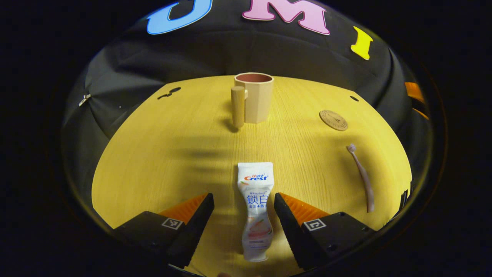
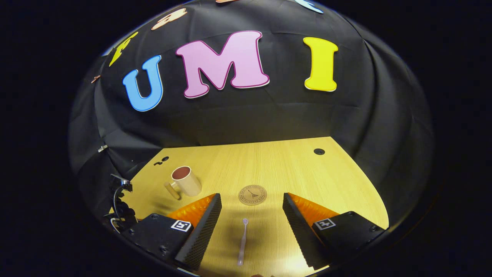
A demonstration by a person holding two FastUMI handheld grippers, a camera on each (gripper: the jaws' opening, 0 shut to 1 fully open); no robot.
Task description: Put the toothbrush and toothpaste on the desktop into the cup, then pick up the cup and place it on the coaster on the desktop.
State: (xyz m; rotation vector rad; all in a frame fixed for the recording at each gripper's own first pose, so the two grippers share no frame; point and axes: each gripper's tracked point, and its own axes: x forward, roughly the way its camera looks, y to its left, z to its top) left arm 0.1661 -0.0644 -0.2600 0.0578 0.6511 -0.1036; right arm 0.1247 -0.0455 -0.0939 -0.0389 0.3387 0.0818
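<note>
Left gripper view
Left gripper (image 1: 244, 207): the fingers are spread wide and released, one on each side of the toothpaste tube, neither touching it; the straddle is judged to be set up for a grasp across the tube's narrow width.
Toothpaste (image 1: 255, 209): laid flat on the worktop (image 1: 161, 154), long axis running straight away from the camera, in line with the fingers; the flat crimped end points toward the cup, the cap end toward the camera.
Cup (image 1: 256, 97): upright near the far edge, mouth open upward, handle turned toward the camera and slightly left; nothing is seen inside it.
Coaster (image 1: 333, 120): flat and bare, well to the right of the cup.
Toothbrush (image 1: 363, 179): flat near the right edge, long axis roughly front to back, head pointing toward the coaster.

Right gripper view
Right gripper (image 2: 251, 223): fingers parted and empty, held above the worktop with the toothbrush between them; the alignment is judged to prepare a pinch across the handle.
Toothbrush: head at the far end, pointing at the coaster beyond it.
Cup: upright at far left.
</note>
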